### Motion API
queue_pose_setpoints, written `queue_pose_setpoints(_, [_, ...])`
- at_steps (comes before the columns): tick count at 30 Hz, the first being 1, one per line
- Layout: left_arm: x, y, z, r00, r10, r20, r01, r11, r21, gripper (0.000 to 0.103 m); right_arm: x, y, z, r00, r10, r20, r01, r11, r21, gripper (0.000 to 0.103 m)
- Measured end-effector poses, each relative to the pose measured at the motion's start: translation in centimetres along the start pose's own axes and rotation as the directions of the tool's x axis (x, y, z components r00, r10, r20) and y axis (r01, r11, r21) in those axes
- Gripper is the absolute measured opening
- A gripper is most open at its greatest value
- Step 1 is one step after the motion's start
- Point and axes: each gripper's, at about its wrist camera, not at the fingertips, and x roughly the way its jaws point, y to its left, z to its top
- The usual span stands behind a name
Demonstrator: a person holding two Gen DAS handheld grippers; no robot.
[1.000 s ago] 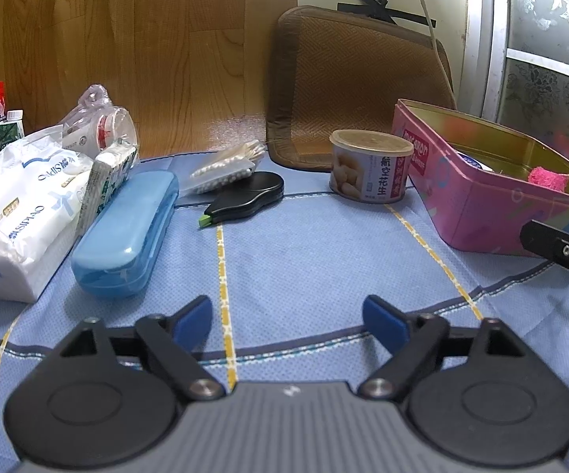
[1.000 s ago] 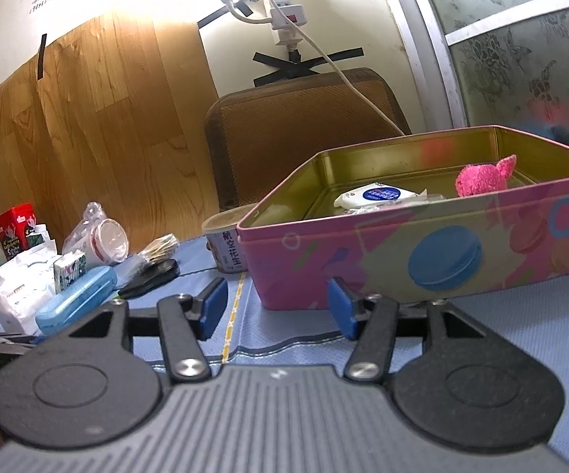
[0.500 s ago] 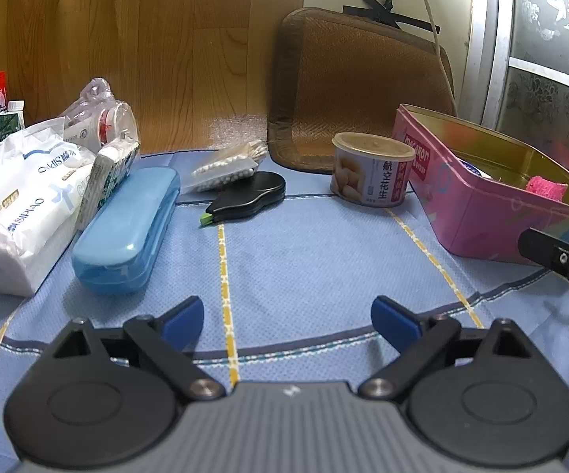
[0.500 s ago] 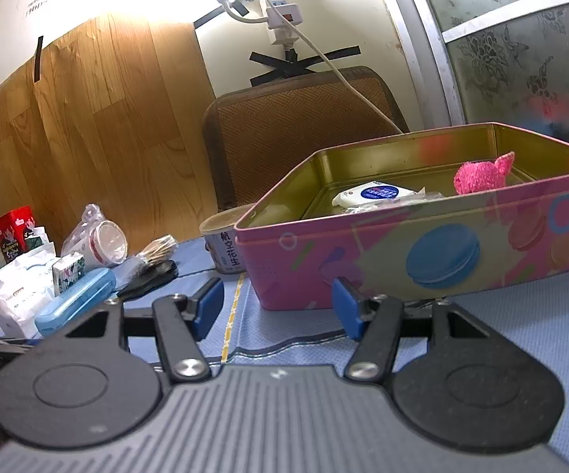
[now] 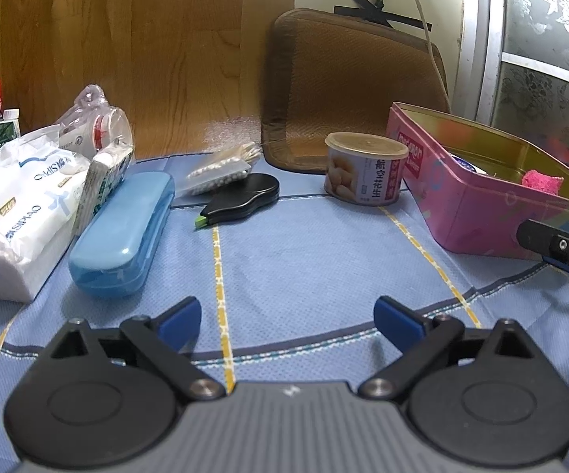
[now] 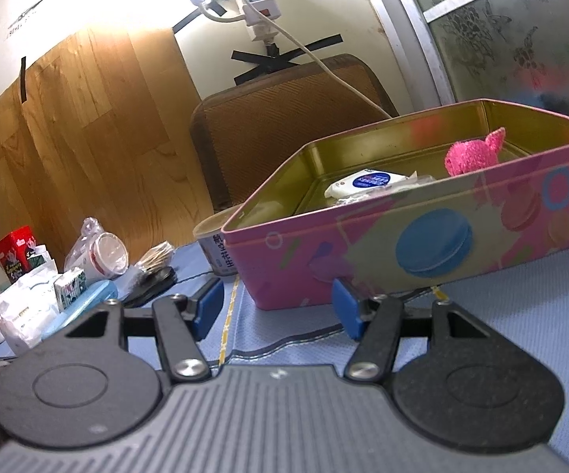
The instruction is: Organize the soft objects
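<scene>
A: Tissue pack (image 5: pixel 16 201) sits at the left edge of the left wrist view, on the blue cloth of the counter (image 5: pixel 304 260), leaning against the blue hard case (image 5: pixel 124 232). It looks light and squashy, with a slick plastic wrap that will probably slide under a shallow pinch.

B: So where should it be taken?

A: Across its narrow sides, deep in the middle, so the pads squeeze the stack and not just loose film. A small wrapped tissue packet (image 5: pixel 105 181) stands on edge between the big pack and the case; that one likely needs only a light pinch.

B: And the hand-held grippers?

A: The left hand-held gripper (image 5: pixel 287 317) hangs low in the frame with its jaws opening, already spread wide, nothing between them but cloth. The right hand-held gripper (image 6: pixel 278 307) stands partly apart and empty, just in front of the pink tin (image 6: pixel 442 244).

B: What is in the tin?

A: A pink plush toy (image 6: pixel 471 153) at upper right and a white wipes packet (image 6: pixel 367 183) nearer the centre, both soft, so the tin seems to be the destination.
</scene>
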Motion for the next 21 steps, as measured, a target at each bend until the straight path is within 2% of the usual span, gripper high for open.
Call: queue_pose_setpoints(21, [-0.15,-0.05,-0.07,1.0,-0.012,0.013,0.011,1.0,0.02,0.099,-0.22,0.29,-0.03,1.0,0.004,0.013,-0.004,1.0,-0.028,0.064])
